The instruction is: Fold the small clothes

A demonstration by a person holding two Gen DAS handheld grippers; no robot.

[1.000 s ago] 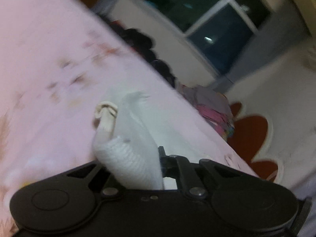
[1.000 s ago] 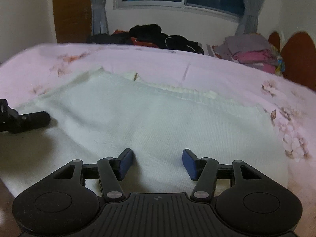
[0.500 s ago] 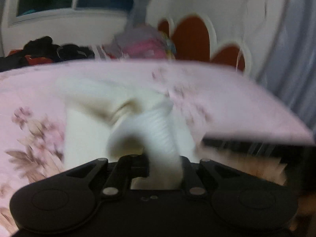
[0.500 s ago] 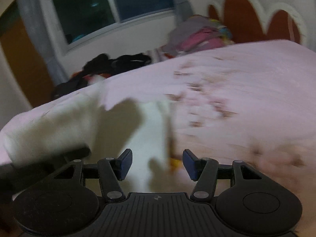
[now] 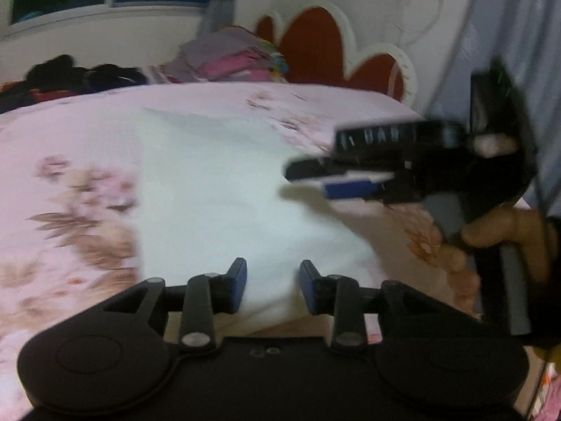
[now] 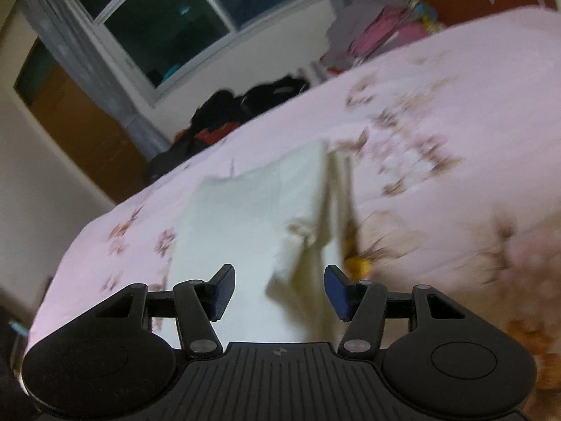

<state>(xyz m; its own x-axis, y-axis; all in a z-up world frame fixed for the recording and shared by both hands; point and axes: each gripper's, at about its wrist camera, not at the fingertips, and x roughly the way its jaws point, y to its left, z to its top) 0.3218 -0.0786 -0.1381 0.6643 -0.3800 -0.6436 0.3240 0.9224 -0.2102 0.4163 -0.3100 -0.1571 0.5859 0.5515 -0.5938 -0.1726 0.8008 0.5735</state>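
A small white knit garment point(image 5: 217, 189) lies folded on the pink flowered bed. My left gripper point(image 5: 272, 287) is open and empty just above its near edge. In the left wrist view, my right gripper point(image 5: 336, 179) comes in from the right, held by a hand, its tips over the garment's right edge. In the right wrist view the garment point(image 6: 252, 217) lies ahead with a raised fold down its right side. My right gripper point(image 6: 278, 293) is open and empty over the garment's near end.
The pink bedspread point(image 5: 70, 182) spreads all around the garment. A pile of folded clothes point(image 5: 228, 59) and dark clothes point(image 5: 77, 73) lie at the far side below the window. A red and white headboard point(image 5: 326, 49) stands at the right.
My left gripper let go of the white garment and opened. The garment now lies flat on the bed. Both grippers swung round; the right one stayed open.
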